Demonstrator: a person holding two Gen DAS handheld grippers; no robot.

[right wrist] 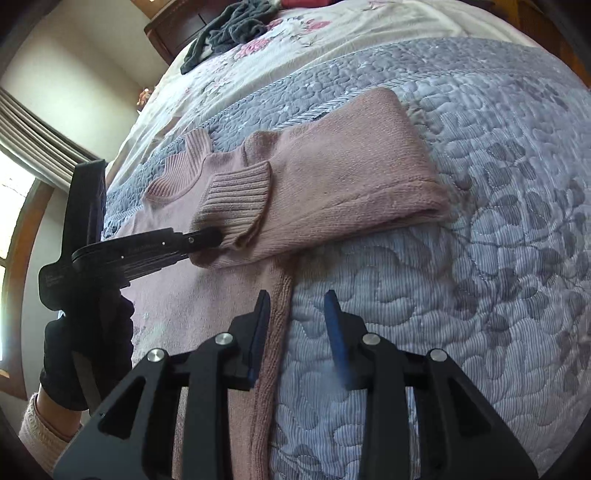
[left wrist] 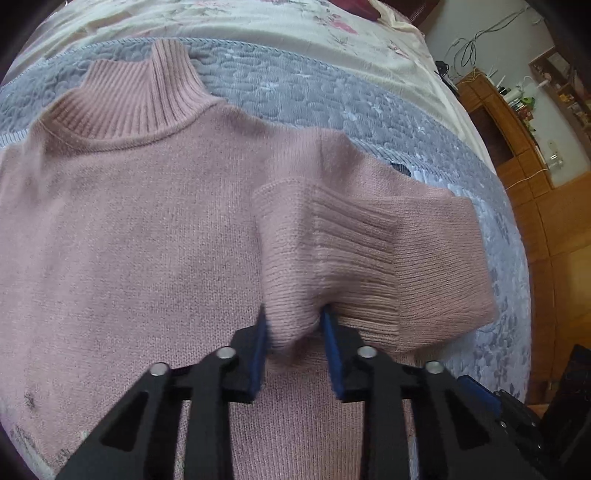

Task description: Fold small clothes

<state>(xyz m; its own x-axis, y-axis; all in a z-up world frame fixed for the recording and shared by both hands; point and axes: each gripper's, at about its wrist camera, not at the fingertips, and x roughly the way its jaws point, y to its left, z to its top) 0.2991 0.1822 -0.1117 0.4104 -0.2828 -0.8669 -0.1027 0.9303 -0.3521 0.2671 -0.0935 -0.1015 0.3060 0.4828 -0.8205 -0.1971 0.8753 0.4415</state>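
Note:
A pink knit sweater (left wrist: 129,229) with a ribbed high collar (left wrist: 147,96) lies flat on a grey quilt (left wrist: 295,85). One sleeve (left wrist: 354,236) is folded in across the body. Its ribbed cuff end bunches between the blue pads of my left gripper (left wrist: 295,332), whose jaws stand wide apart around the fabric. In the right wrist view the left gripper (right wrist: 212,236) touches the end of that sleeve (right wrist: 332,177). My right gripper (right wrist: 295,325) is open low over the sweater's side edge (right wrist: 277,332): one pad is over the knit and the other over the quilt (right wrist: 480,258).
A black-gloved hand (right wrist: 85,350) holds the left gripper. A dark grey garment (right wrist: 229,29) lies at the far end of the floral bedspread (right wrist: 295,55). Wooden cabinets (left wrist: 517,129) stand beyond one side of the bed and a window (right wrist: 14,206) beyond the other.

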